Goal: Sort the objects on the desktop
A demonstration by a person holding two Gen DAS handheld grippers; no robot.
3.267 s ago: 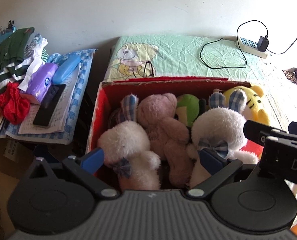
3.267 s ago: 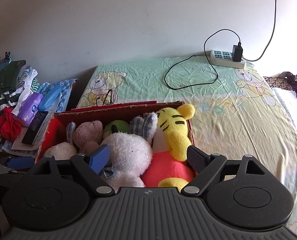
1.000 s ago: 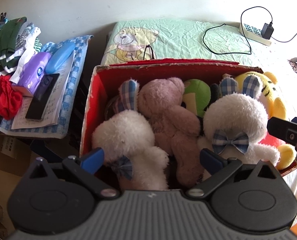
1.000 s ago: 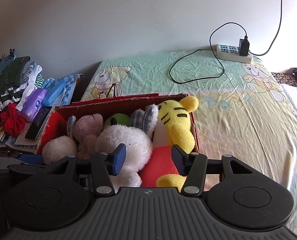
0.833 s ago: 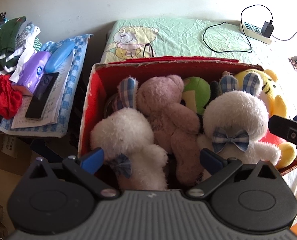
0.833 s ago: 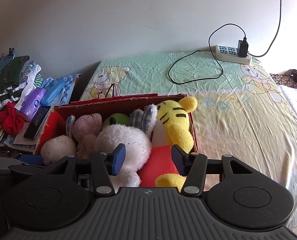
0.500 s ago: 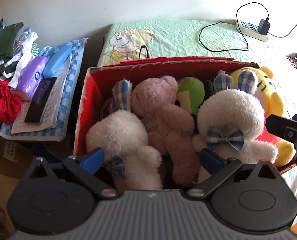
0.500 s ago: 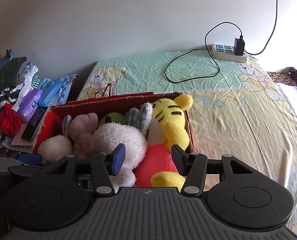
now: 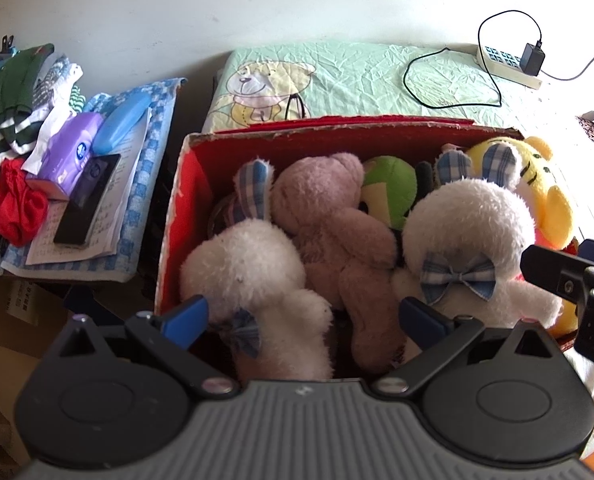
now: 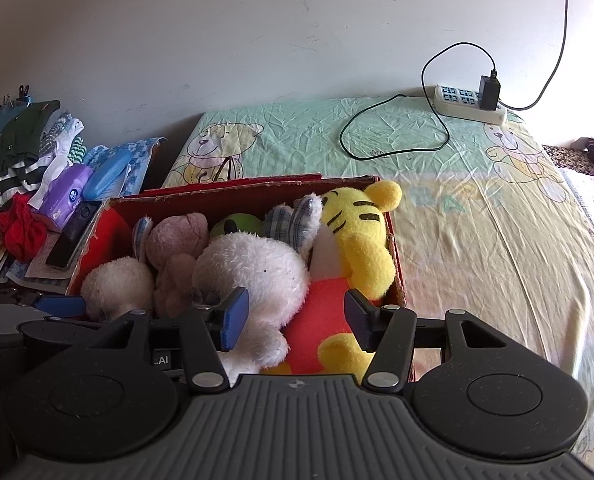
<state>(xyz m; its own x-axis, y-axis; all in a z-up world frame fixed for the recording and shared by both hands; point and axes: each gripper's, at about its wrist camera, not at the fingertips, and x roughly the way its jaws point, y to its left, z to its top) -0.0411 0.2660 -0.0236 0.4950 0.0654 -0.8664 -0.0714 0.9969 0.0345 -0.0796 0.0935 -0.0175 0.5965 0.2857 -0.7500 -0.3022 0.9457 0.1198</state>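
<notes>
red box (image 9: 185, 216) on bed, packed with soft toys | white rabbit (image 9: 469, 236) – light, squashy, likely best pinched at body | left gripper (image 9: 303, 314) fingers apart, empty | right gripper (image 10: 295, 316) fingers apart – empty

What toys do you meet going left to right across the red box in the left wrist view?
White bunny → pink teddy bear → green plush → white bunny with the blue bow → yellow tiger.

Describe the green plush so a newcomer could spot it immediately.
Start at the red cardboard box packed with soft toys. Along its back wall, between the pink teddy bear and the yellow tiger, sits the green plush, the only green toy, mostly buried.
</notes>
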